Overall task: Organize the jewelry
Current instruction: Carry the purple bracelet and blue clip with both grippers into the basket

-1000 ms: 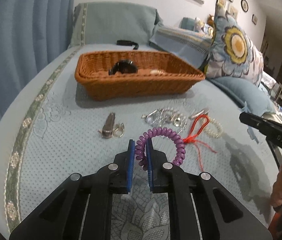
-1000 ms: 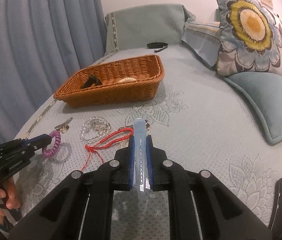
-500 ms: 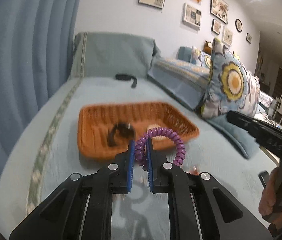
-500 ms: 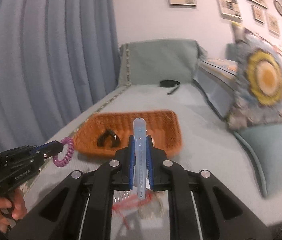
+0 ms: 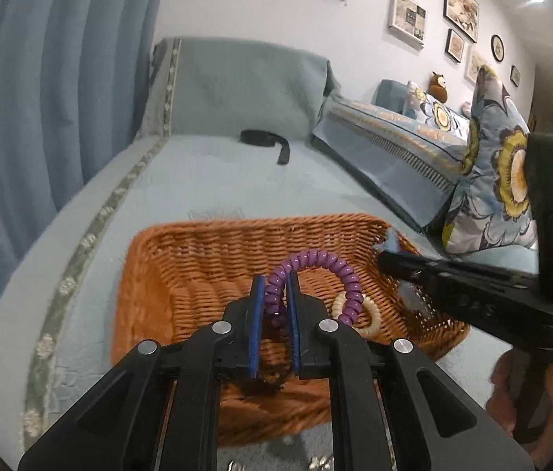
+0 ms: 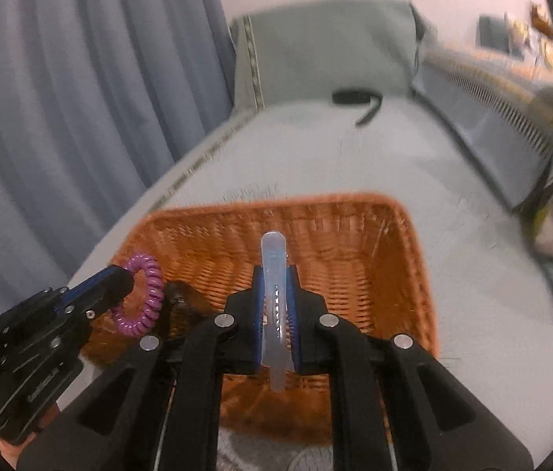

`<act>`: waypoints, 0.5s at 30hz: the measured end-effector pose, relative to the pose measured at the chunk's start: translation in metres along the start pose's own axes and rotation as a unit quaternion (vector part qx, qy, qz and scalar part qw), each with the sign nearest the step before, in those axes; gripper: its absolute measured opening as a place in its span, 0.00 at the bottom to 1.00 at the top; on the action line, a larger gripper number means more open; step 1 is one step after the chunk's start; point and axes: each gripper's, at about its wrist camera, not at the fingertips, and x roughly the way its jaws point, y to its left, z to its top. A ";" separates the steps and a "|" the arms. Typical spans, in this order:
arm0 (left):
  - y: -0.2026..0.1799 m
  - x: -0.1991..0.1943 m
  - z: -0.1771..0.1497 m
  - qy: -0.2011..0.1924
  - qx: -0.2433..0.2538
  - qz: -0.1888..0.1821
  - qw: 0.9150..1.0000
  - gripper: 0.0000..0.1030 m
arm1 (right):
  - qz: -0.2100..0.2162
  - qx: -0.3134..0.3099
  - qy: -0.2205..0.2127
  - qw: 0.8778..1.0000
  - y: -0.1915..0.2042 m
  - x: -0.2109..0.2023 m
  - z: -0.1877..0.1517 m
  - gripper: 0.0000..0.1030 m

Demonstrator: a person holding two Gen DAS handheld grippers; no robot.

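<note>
Over the wicker basket on the blue sofa cover, a purple coil bracelet is being held, pinched between the closed fingers of the left gripper. Beside it, a pale translucent hair clip is being gripped by the right gripper. A cream beaded bracelet and a dark clip are lying in the basket.
</note>
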 end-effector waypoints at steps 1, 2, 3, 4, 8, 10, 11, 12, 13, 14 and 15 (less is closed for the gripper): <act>0.000 0.004 -0.002 0.005 -0.002 -0.009 1.000 0.09 | 0.010 0.006 0.017 1.000 -0.003 0.010 0.000 0.09; 0.000 0.010 -0.004 0.013 -0.005 -0.021 1.000 0.09 | 0.012 0.011 0.028 0.999 -0.006 0.018 -0.001 0.09; -0.001 0.015 -0.005 0.018 -0.005 -0.026 0.999 0.09 | 0.006 0.014 0.032 0.999 -0.007 0.020 -0.003 0.09; -0.004 0.020 -0.008 0.023 -0.003 -0.027 0.999 0.09 | 0.003 0.014 0.034 0.999 -0.008 0.022 -0.005 0.09; -0.011 0.027 -0.013 0.025 0.003 -0.028 0.999 0.09 | -0.014 0.007 0.033 0.999 -0.005 0.021 -0.008 0.09; -0.012 0.026 -0.014 0.026 0.006 -0.027 0.999 0.10 | -0.023 -0.004 0.029 0.999 -0.003 0.019 -0.008 0.09; -0.013 0.026 -0.014 0.026 0.007 -0.027 0.999 0.10 | -0.026 -0.007 0.027 0.999 -0.002 0.016 -0.008 0.09; -0.012 0.024 -0.014 0.025 0.006 -0.030 0.999 0.10 | -0.023 -0.005 0.026 0.999 -0.003 0.013 -0.008 0.09; -0.011 0.021 -0.013 0.020 0.002 -0.034 0.999 0.12 | -0.017 0.000 0.023 1.000 -0.004 0.008 -0.007 0.10; -0.009 0.015 -0.012 0.013 -0.006 -0.043 0.999 0.15 | -0.016 0.003 0.021 1.000 -0.007 0.004 -0.006 0.12; -0.008 0.010 -0.011 0.008 -0.011 -0.048 0.999 0.22 | -0.014 0.007 0.017 1.000 -0.008 -0.001 -0.005 0.19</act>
